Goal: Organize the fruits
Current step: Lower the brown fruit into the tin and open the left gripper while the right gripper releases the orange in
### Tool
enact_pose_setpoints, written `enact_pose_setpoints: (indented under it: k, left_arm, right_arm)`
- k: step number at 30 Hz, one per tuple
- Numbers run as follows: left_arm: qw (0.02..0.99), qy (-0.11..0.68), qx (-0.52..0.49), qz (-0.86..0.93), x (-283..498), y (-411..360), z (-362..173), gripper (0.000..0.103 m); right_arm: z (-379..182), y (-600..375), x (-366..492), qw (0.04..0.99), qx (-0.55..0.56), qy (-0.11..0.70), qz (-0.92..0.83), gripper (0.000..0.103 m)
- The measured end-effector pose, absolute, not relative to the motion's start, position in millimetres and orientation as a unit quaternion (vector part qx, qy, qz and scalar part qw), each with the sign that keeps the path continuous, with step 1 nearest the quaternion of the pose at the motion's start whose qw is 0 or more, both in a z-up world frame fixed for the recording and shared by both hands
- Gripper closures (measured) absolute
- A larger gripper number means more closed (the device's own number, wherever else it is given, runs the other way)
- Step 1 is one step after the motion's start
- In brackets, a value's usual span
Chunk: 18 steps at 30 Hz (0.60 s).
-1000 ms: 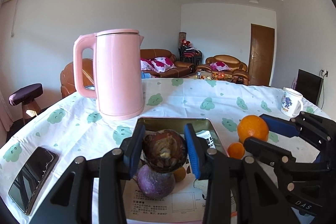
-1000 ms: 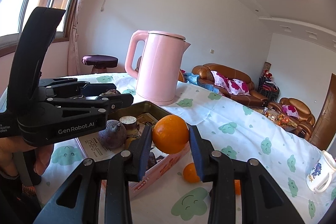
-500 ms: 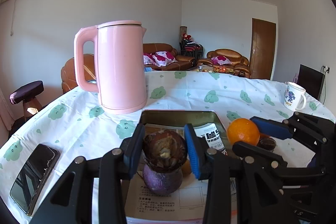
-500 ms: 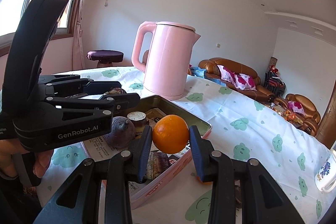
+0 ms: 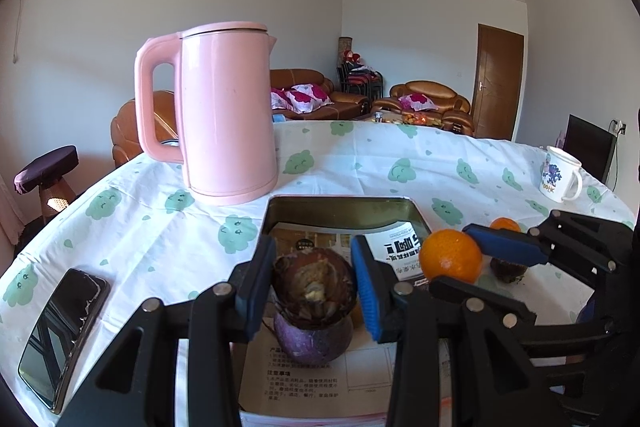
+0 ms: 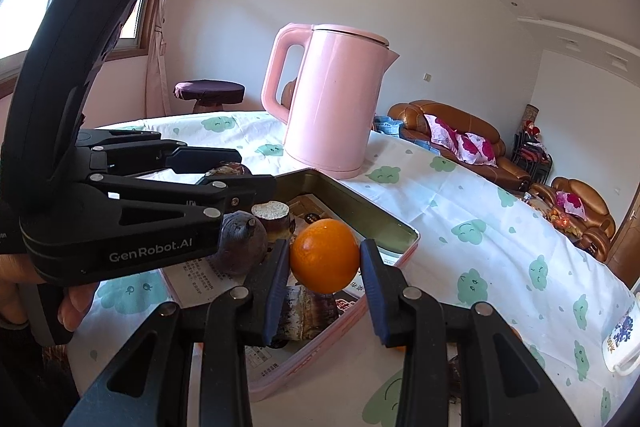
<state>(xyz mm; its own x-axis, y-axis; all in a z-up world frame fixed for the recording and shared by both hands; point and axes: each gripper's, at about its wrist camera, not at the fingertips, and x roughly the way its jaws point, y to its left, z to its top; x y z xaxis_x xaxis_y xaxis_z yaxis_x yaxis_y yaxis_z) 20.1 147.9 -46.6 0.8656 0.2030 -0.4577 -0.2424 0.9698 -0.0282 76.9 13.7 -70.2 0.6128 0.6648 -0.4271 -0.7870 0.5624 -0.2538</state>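
Left gripper (image 5: 314, 287) clamped on a brown, rough-skinned fruit (image 5: 314, 291), blue pads pressed to both of its sides, held up over the near end of the tin tray (image 5: 344, 205). Directly beneath, a purple round fruit (image 5: 312, 341) sitting on the printed paper lining the tray. Right gripper (image 6: 324, 267) closed on an orange (image 6: 324, 255), jaws narrow, pads tight on either side, carried just above the tray's right rim. Seen from the left wrist, same orange (image 5: 450, 255) floating at the tray's right edge between blue pads.

Inside the tray from the right wrist view: the purple fruit (image 6: 242, 243) toward the left side, a cut brown fruit (image 6: 272, 217) with a pale top just behind it, another brown piece (image 6: 308, 311) lying near the front rim under the orange. Tray itself with a pink outer wall, gold inner wall (image 6: 360, 211).

On the tablecloth (image 5: 360, 163), beyond the tray's right edge: 1 small orange (image 5: 505, 224) and 1 dark round fruit (image 5: 508, 269), both partly hidden behind the right gripper. Pink kettle (image 5: 224, 115) standing upright past the tray's far left corner. Phone (image 5: 64, 331) flat near the left edge of the tabletop. White mug (image 5: 558, 179) far out by the right edge. A hand (image 6: 40, 291) wrapped round the left gripper's handle, low at the left.
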Motion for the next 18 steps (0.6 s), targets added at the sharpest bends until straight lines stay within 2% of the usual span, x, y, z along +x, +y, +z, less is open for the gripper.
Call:
enact_pose_setpoints:
  k: [18]
  left_arm:
    - [0.959, 0.258, -0.062, 0.102, 26, 155, -52, 0.061]
  right_arm:
    - [-80, 29, 82, 0.855, -0.246, 0.179, 0.419, 0.065]
